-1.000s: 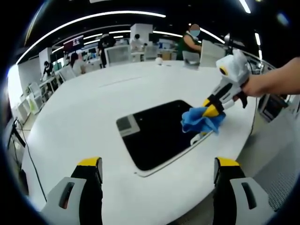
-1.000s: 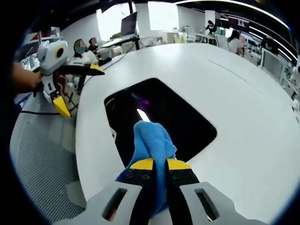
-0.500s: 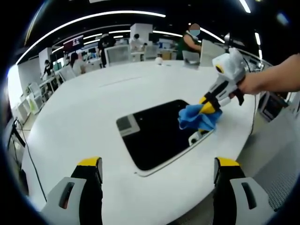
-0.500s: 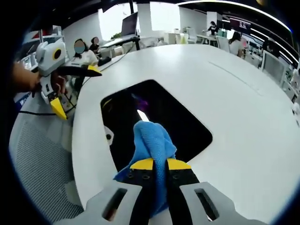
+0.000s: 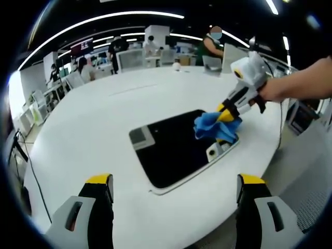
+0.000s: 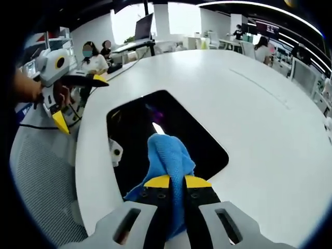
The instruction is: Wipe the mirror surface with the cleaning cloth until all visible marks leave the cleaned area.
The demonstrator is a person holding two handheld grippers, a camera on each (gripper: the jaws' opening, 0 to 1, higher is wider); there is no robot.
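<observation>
While the right gripper [image 6: 176,182] clamped the blue cloth [image 6: 167,155] on the mirror's [image 5: 171,148] right part, the left gripper [image 5: 174,181] stood wide near the white table's [image 5: 93,129] edge.

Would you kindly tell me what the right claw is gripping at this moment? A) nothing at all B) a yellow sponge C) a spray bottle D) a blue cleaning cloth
D: the right claw is shut on the blue cleaning cloth, which it holds down on the dark mirror lying on the white table; the left gripper view shows the same cloth at the mirror's edge.
</observation>
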